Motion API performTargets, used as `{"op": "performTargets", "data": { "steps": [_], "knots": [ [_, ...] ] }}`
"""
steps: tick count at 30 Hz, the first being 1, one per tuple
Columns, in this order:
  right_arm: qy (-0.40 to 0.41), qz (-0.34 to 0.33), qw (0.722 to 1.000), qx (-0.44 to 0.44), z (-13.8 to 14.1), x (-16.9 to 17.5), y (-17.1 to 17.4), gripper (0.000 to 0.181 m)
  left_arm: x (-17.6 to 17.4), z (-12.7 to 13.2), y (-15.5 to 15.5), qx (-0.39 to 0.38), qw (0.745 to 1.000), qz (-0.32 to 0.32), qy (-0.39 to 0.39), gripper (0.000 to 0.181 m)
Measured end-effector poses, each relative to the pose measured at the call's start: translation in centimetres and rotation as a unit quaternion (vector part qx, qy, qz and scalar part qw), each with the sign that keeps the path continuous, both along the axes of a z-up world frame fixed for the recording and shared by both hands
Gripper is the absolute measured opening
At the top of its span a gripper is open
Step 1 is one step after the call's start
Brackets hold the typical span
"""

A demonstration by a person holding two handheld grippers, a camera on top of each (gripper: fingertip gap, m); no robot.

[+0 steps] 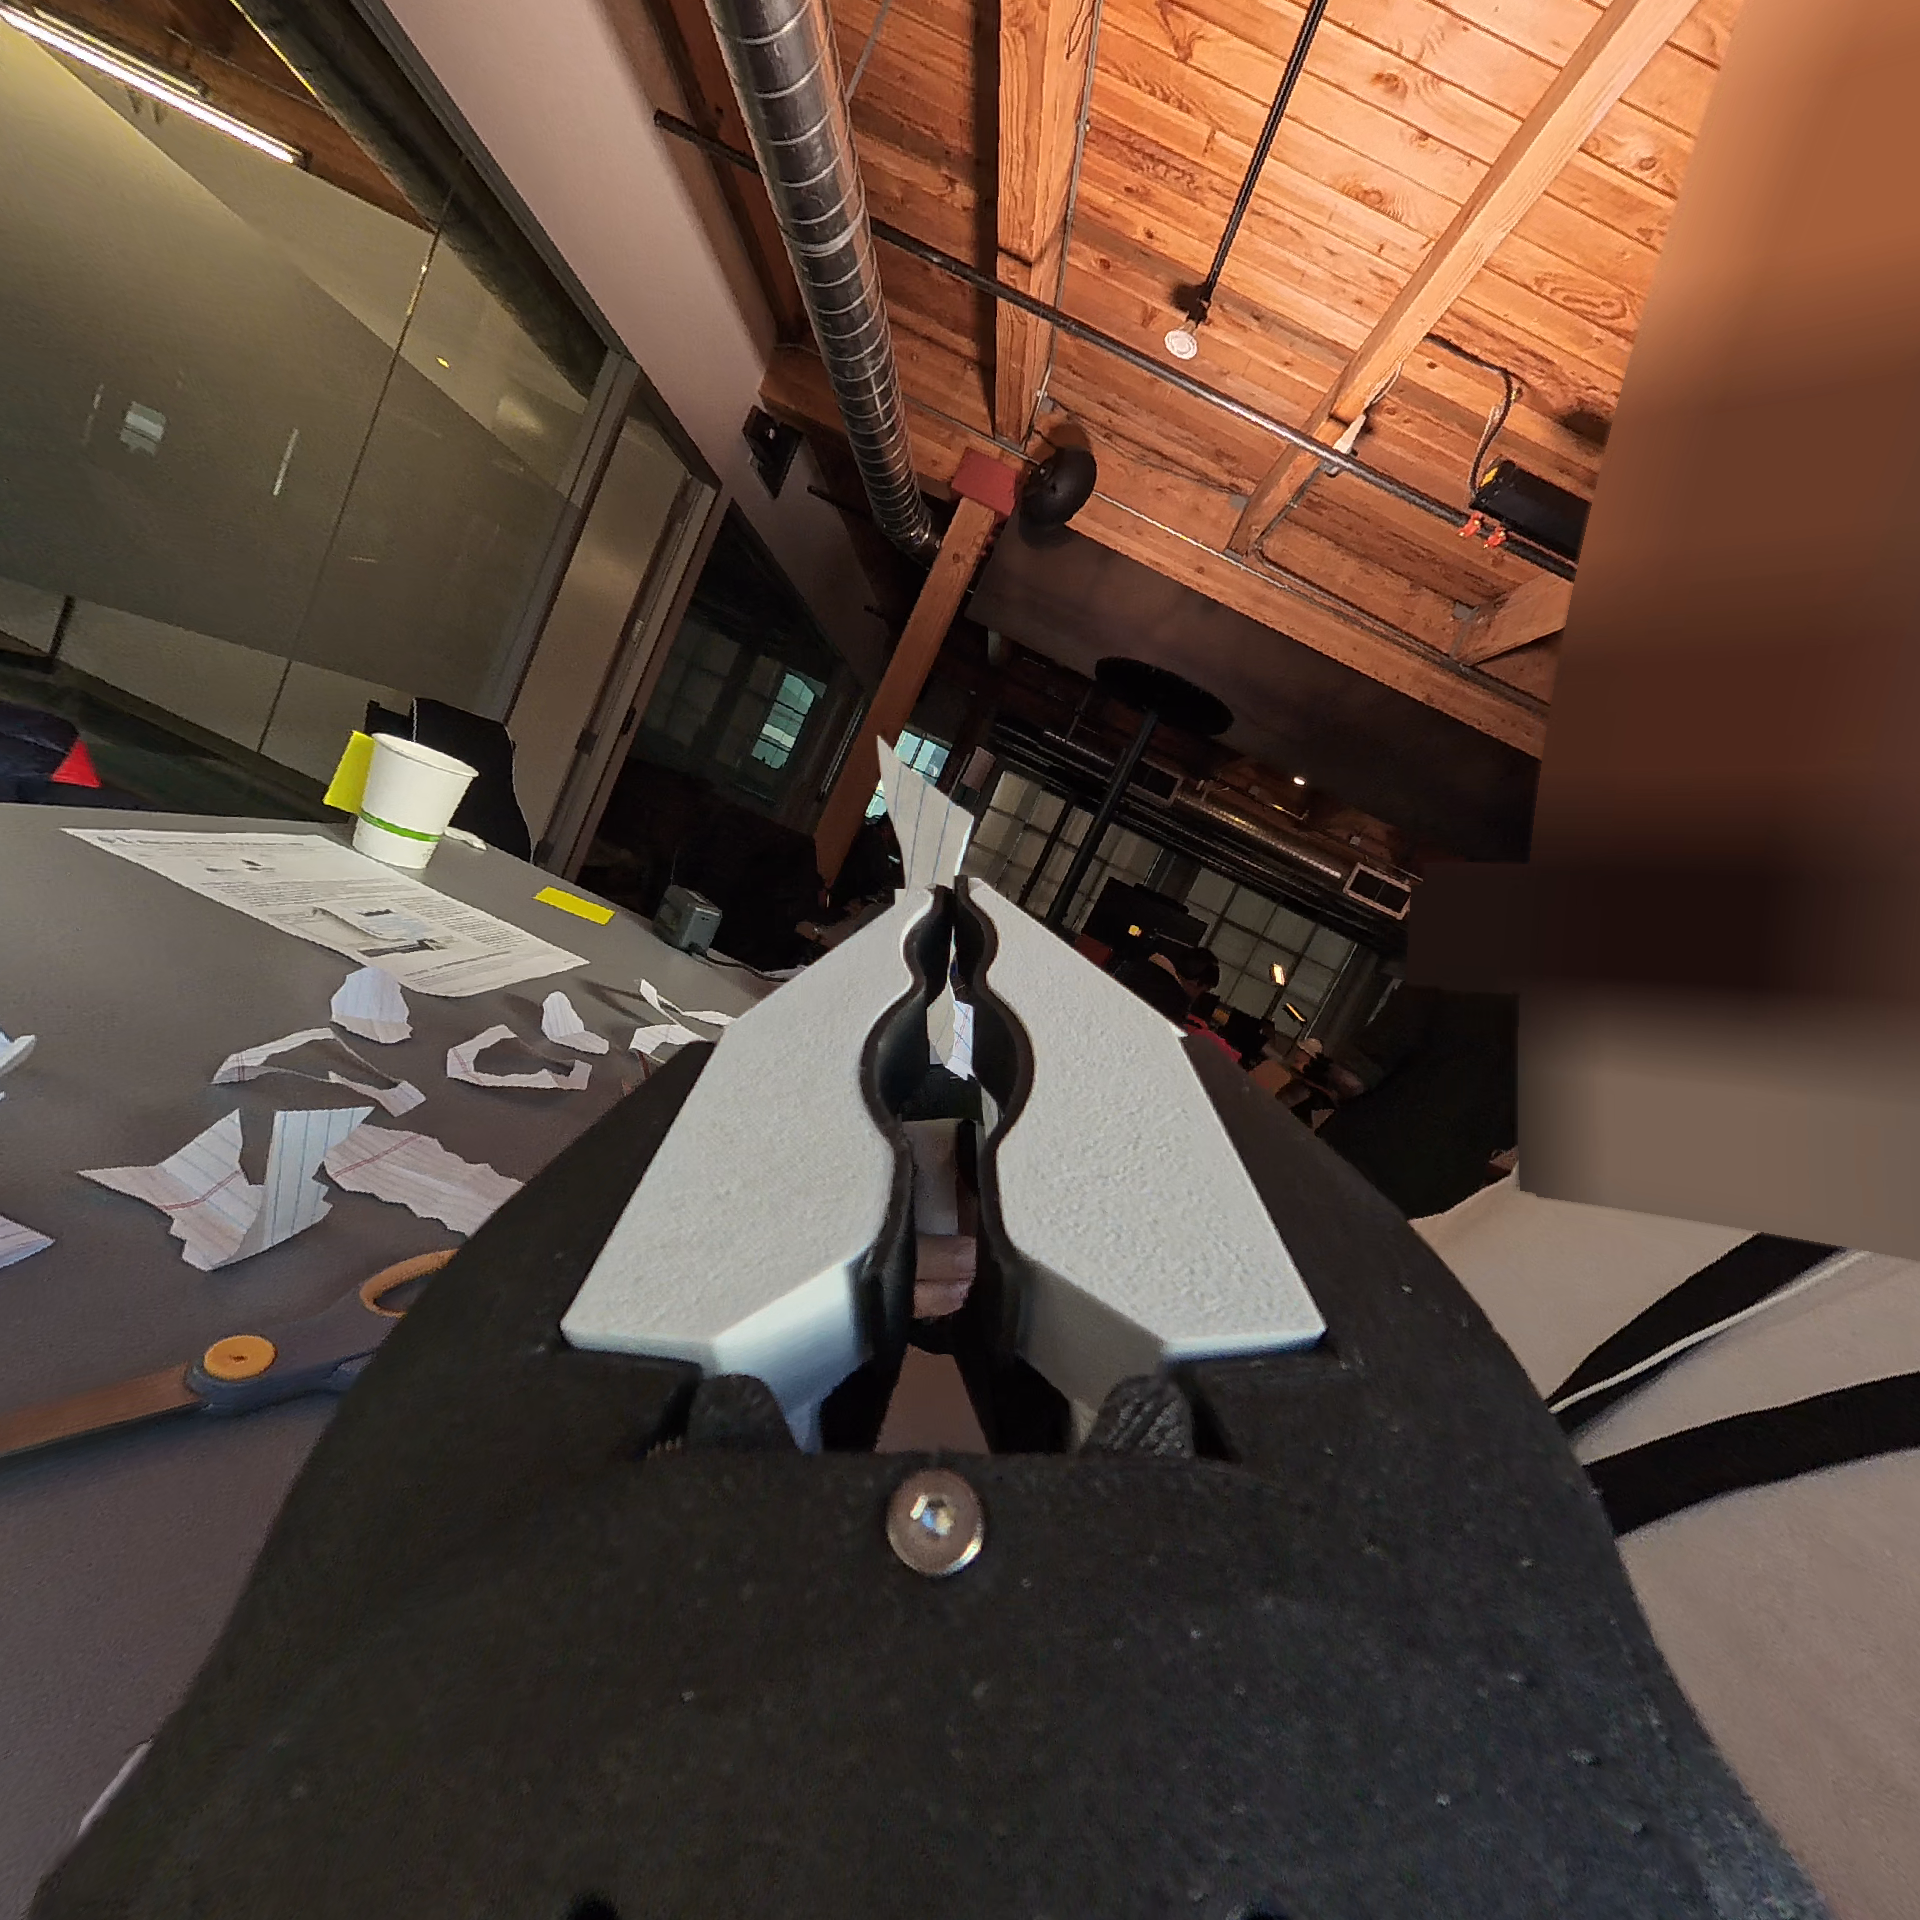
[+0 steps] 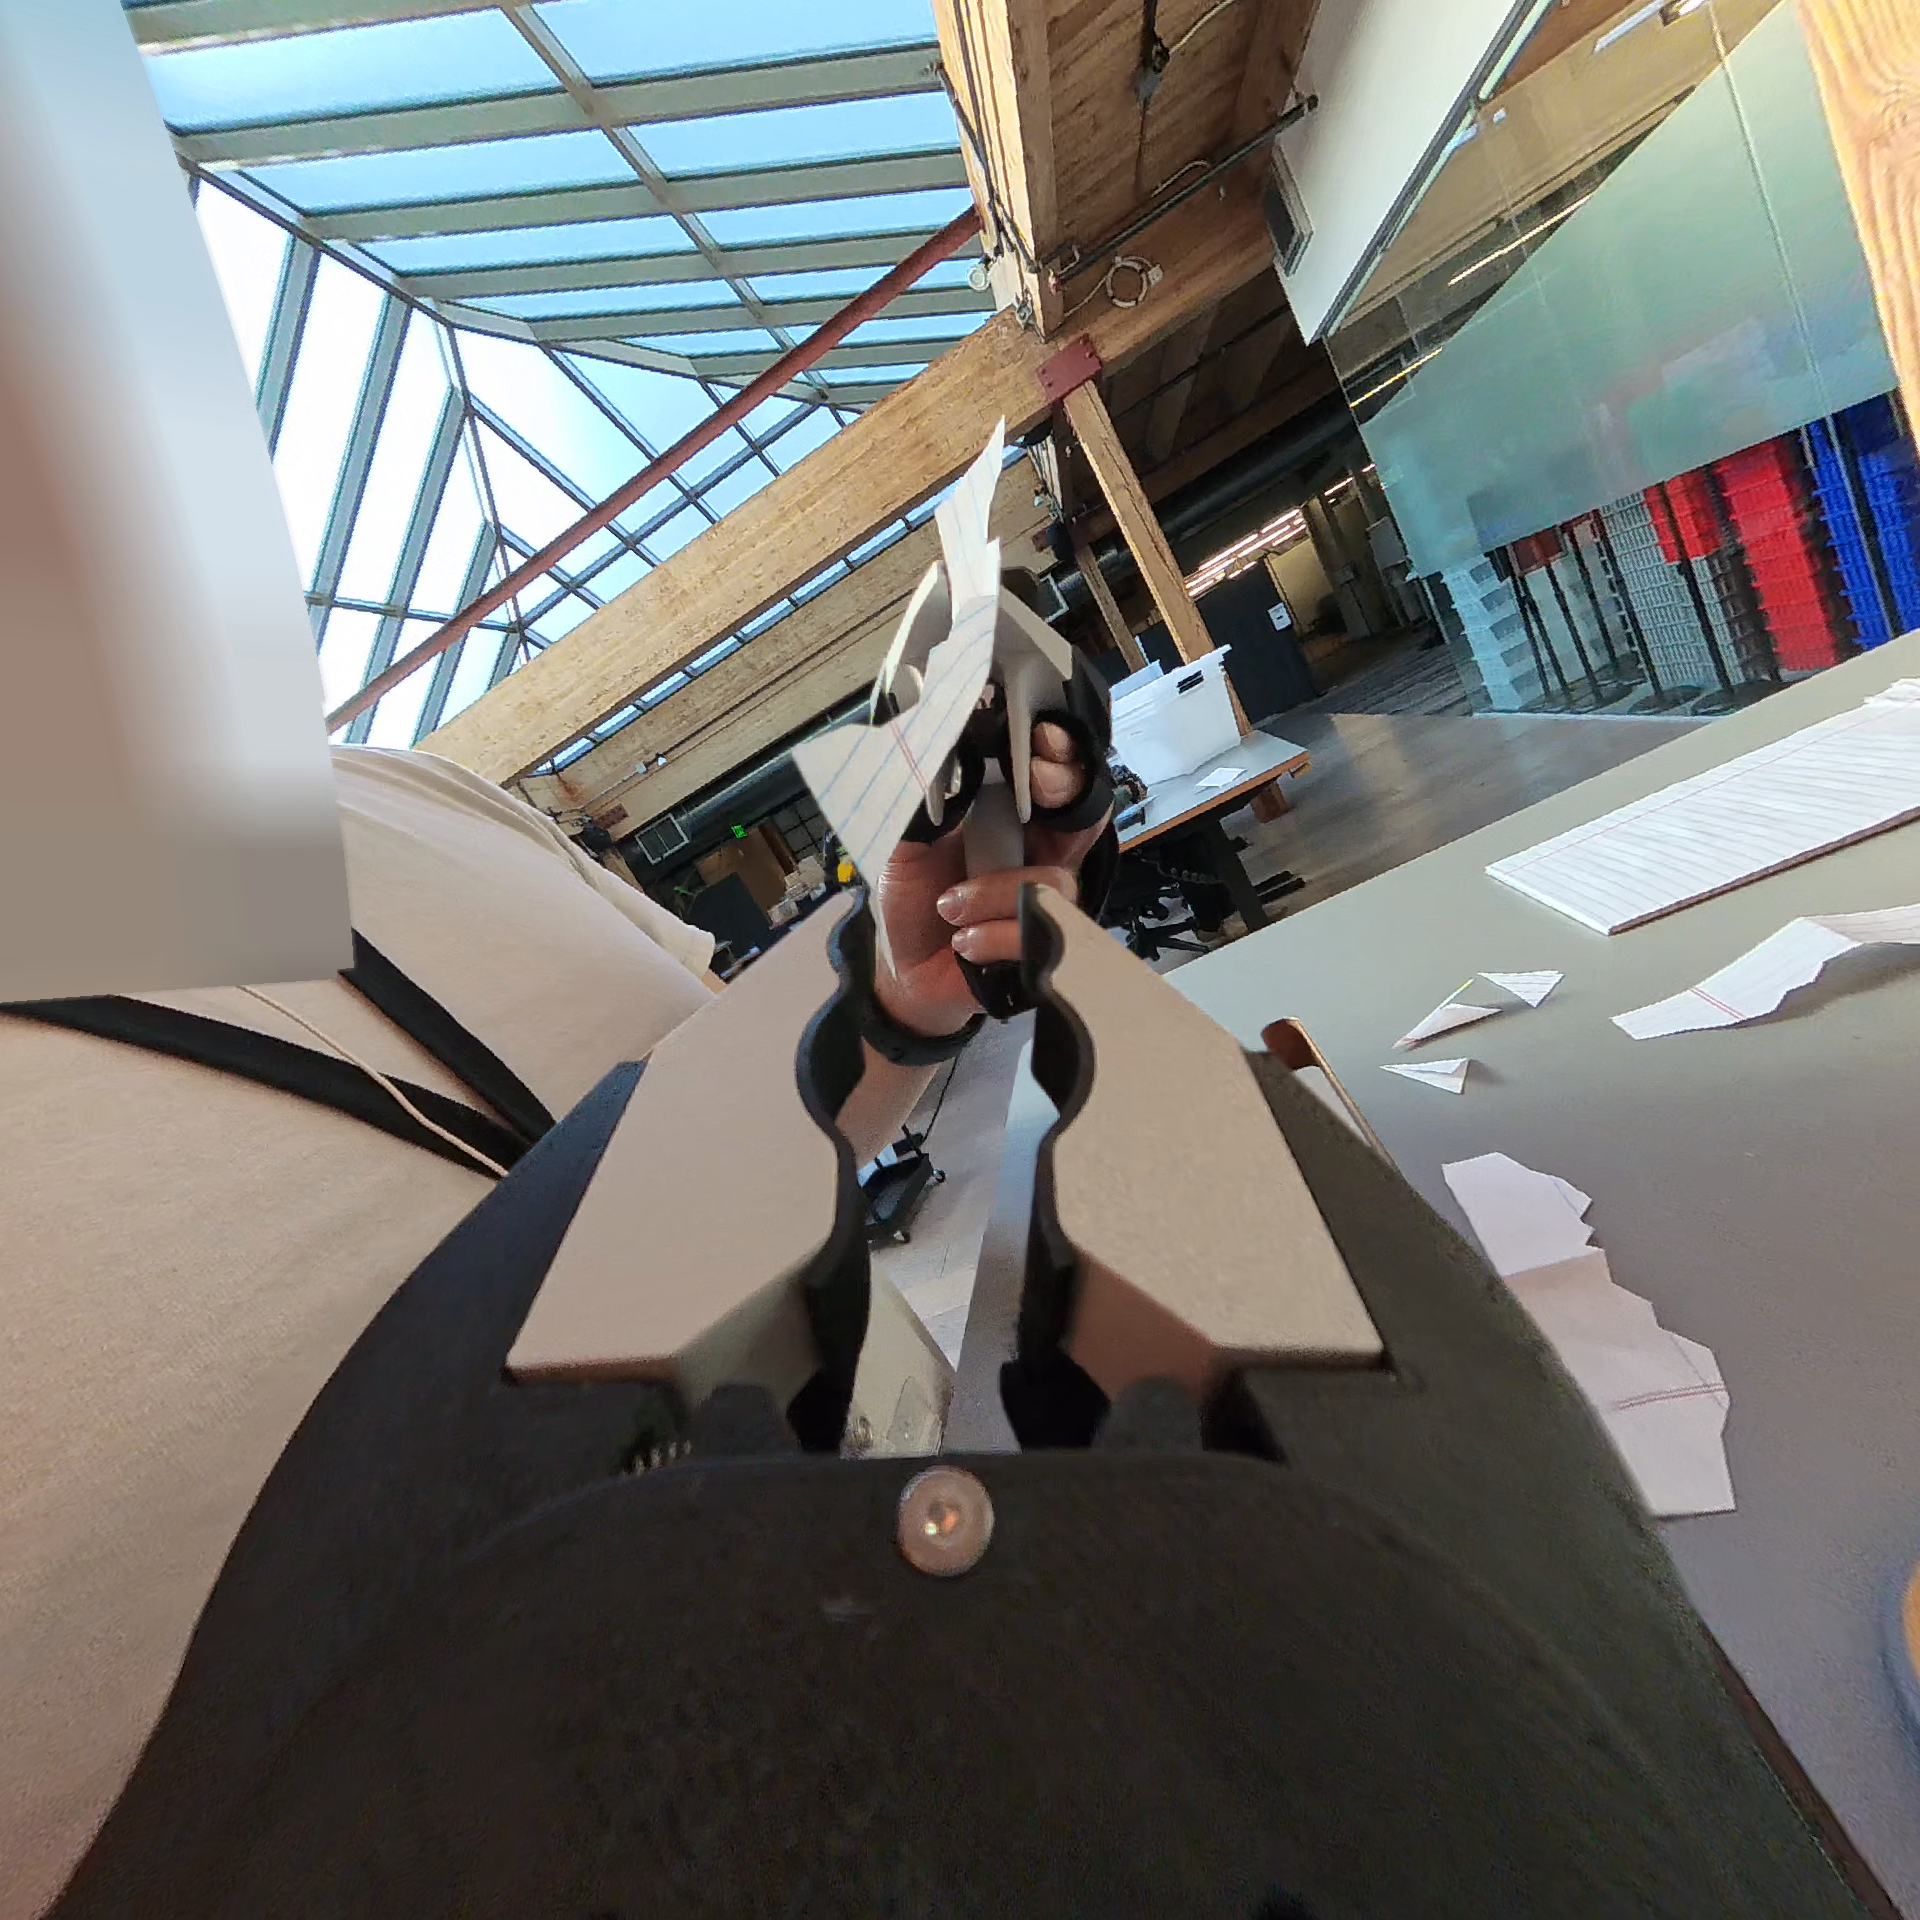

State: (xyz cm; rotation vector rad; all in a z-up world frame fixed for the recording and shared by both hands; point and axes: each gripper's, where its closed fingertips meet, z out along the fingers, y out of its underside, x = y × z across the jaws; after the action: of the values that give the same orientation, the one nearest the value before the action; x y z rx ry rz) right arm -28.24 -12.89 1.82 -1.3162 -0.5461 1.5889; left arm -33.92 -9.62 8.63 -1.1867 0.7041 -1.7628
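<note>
Lined paper scrap (image 1: pixel 928 821) pinched in the closed left gripper (image 1: pixel 954 896), raised above the grey table (image 1: pixel 125 977).
The right gripper (image 2: pixel 940 914) stands open and empty, facing it. On the table: torn paper pieces (image 1: pixel 272 1174), scissors (image 1: pixel 223 1361), a printed sheet (image 1: pixel 332 904), a white cup (image 1: pixel 410 800), a lined pad (image 2: pixel 1714 821).

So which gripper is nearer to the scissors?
Left. The left gripper, shut on a paper scrap, is raised just beside the scissors; the right gripper is farther off, open.
</note>
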Motion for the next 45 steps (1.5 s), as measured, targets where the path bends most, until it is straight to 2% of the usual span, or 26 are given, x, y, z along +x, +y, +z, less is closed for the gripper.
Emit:
{"op": "performTargets", "data": {
  "steps": [4, 5, 8, 11, 13, 18, 19, 21, 22, 25, 27, 29, 30, 32, 35, 36, 38, 40, 42, 45],
  "knots": [
    [0.001, -0.008, 1.0, -0.006, 0.1, 1.4, 0.7, 0.042, 0.3, -0.4, 0.4, 0.008, 1.0, -0.006, 0.03, 0.0],
    [0.011, 0.006, 1.0, -0.01, 0.4, 1.9, 0.6, 0.044, 0.3, -0.5, 0.4, 0.009, 0.999, -0.011, 0.035, 0.0],
    [0.048, 0.071, 0.996, -0.017, 2.6, 3.0, -0.2, 0.064, 0.4, -1.0, 0.5, 0.014, 0.998, -0.029, 0.058, 0.0],
    [-0.002, 0.055, 0.997, -0.045, 2.5, 2.7, 1.8, 0.064, 0.5, -1.6, 0.7, 0.032, 0.995, -0.032, 0.09, 0.0],
    [-0.053, 0.045, 0.994, -0.086, 1.7, 1.4, 3.5, 0.06, 0.7, -2.2, 0.9, 0.051, 0.991, -0.025, 0.119, 0.0],
    [-0.144, 0.07, 0.979, -0.128, -0.3, -2.0, 4.6, 0.045, 1.2, -3.3, 0.4, 0.112, 0.976, -0.031, 0.187, 0.0],
    [-0.168, 0.083, 0.974, -0.126, -1.0, -2.5, 4.3, 0.039, 1.2, -3.4, 0.6, 0.118, 0.974, -0.021, 0.193, 0.0],
    [-0.185, 0.121, 0.967, -0.124, -1.7, -3.2, 3.3, 0.009, 1.1, -3.3, 0.7, 0.12, 0.974, -0.016, 0.192, 0.0],
    [-0.176, 0.134, 0.968, -0.121, -1.5, -3.4, 3.0, 0.0, 1.1, -3.2, 0.8, 0.115, 0.975, -0.018, 0.19, 0.0],
    [-0.163, 0.128, 0.973, -0.101, -1.2, -3.6, 3.1, 0.0, 0.7, -4.2, 2.5, 0.068, 0.977, 0.01, 0.201, 0.0],
    [-0.133, 0.127, 0.977, -0.108, -0.4, -3.5, 3.2, 0.0, 0.2, -5.3, 4.5, -0.008, 0.978, 0.037, 0.206, 0.006],
    [-0.113, 0.106, 0.978, -0.138, -0.3, -3.1, 4.2, 0.0, -0.3, -4.4, 4.3, -0.08, 0.987, -0.01, 0.137, 0.026],
    [-0.11, 0.091, 0.978, -0.151, -0.5, -2.8, 4.8, 0.0, -0.5, -4.1, 4.1, -0.106, 0.988, -0.033, 0.109, 0.03],
    [-0.103, 0.069, 0.978, -0.167, -0.8, -2.3, 5.4, 0.0, 0.0, -4.9, 3.4, -0.116, 0.985, -0.048, 0.115, 0.04],
    [-0.115, 0.046, 0.974, -0.19, -1.5, -2.1, 5.9, 0.0, 2.2, -7.5, 1.6, -0.077, 0.978, -0.05, 0.189, 0.056],
    [-0.115, 0.046, 0.972, -0.198, -1.6, -2.1, 6.0, 0.0, 3.0, -8.2, 1.0, -0.059, 0.974, -0.052, 0.212, 0.057],
    [-0.117, 0.051, 0.971, -0.202, -1.7, -2.3, 5.7, 0.0, 4.2, -8.8, 1.0, -0.029, 0.971, -0.032, 0.235, 0.053],
    [-0.144, 0.055, 0.969, -0.191, -2.4, -2.6, 5.2, 0.0, 4.7, -7.9, 1.3, -0.032, 0.977, -0.032, 0.208, 0.034],
    [-0.146, 0.071, 0.974, -0.159, -2.1, -2.9, 4.4, 0.0, 4.5, -6.8, 1.4, -0.071, 0.982, -0.066, 0.164, 0.003],
    [-0.131, 0.081, 0.984, -0.092, -1.0, -2.9, 3.4, 0.0, 4.3, -6.0, 0.8, -0.146, 0.972, -0.136, 0.122, 0.0]
  ]
}}
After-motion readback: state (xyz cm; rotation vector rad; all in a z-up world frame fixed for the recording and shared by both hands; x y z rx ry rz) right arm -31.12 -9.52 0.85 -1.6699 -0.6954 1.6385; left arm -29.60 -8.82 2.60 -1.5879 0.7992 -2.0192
